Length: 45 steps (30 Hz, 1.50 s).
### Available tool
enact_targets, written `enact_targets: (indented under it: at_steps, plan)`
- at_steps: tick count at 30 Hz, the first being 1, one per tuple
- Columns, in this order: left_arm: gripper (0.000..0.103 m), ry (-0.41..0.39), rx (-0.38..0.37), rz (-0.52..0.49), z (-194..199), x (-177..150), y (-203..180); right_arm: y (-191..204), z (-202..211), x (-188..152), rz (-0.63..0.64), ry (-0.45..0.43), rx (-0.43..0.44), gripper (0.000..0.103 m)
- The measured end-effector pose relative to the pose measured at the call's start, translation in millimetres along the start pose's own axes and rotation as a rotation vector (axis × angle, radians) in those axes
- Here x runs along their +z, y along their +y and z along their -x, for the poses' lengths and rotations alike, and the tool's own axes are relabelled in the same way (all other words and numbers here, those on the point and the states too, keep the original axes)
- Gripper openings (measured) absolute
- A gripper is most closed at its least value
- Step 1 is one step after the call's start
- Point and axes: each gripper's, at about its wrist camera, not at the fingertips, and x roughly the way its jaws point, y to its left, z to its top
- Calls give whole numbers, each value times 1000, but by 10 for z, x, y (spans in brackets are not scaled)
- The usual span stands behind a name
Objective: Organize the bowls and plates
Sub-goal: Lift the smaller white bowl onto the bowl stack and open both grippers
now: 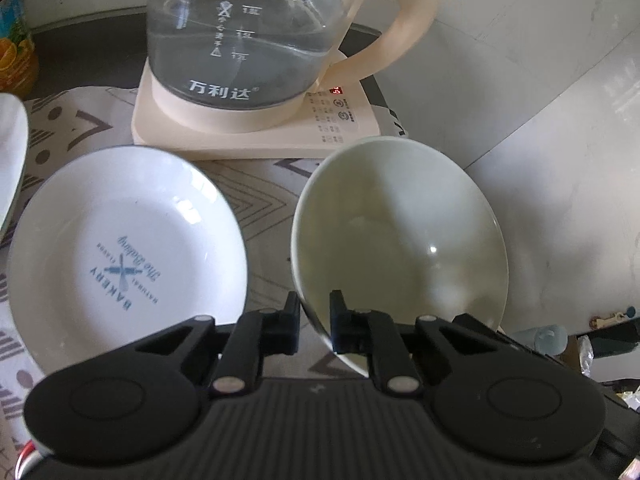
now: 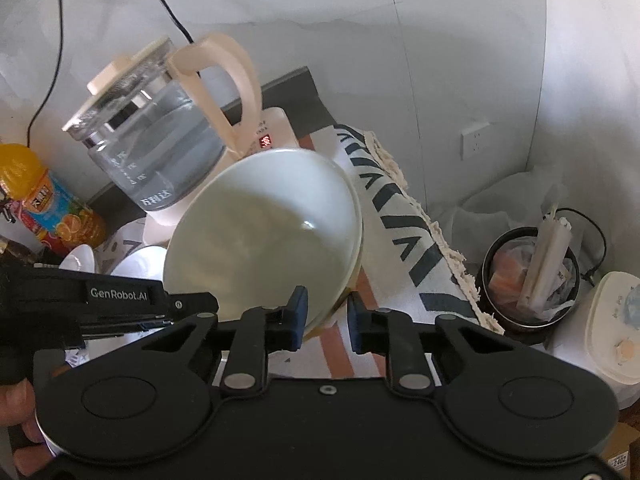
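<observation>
A pale green bowl [image 1: 400, 236] is tilted and lifted above the table; my left gripper [image 1: 315, 322] is shut on its near rim. My right gripper [image 2: 325, 314] grips the same bowl [image 2: 264, 240] at its lower rim, with the rim between the fingers. A white plate printed "BAKERY" [image 1: 128, 244] lies flat on the patterned cloth to the left of the bowl. The edge of another white dish [image 1: 12, 160] shows at the far left. In the right wrist view white dishes [image 2: 136, 262] lie partly hidden behind the left gripper's body.
A glass kettle with a cream handle [image 1: 256, 32] stands on its cream base [image 1: 256, 136] just behind the bowl and plate. An orange drink bottle [image 2: 44, 204] stands at the left. Right of the table edge, on the floor, are a waste bin [image 2: 532, 280] and a cream appliance [image 2: 612, 328].
</observation>
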Motion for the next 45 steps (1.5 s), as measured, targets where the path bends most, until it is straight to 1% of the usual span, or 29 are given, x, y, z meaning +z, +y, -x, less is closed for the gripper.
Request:
enact_targets:
  at_steps: [10, 13, 17, 20, 33, 45]
  plan:
    - [13, -24, -28, -42, 316, -58, 24, 156, 280, -138, -23, -44, -22, 21]
    - [13, -28, -25, -62, 429, -84, 24, 194, 387, -167, -58, -47, -16, 21]
    - [13, -27, -32, -80, 560, -119, 35, 288, 528, -236, -63, -72, -27, 20]
    - [13, -35, -36, -92, 683, -153, 72, 363, 628, -272, -83, -74, -29, 20]
    - [14, -53, -76, -123, 1196, -333, 322, 726, 1031, -510, -78, -134, -29, 20]
    - [14, -35, -95, -137, 1448, -619, 661, 1052, 1214, -891, -69, -149, -44, 20]
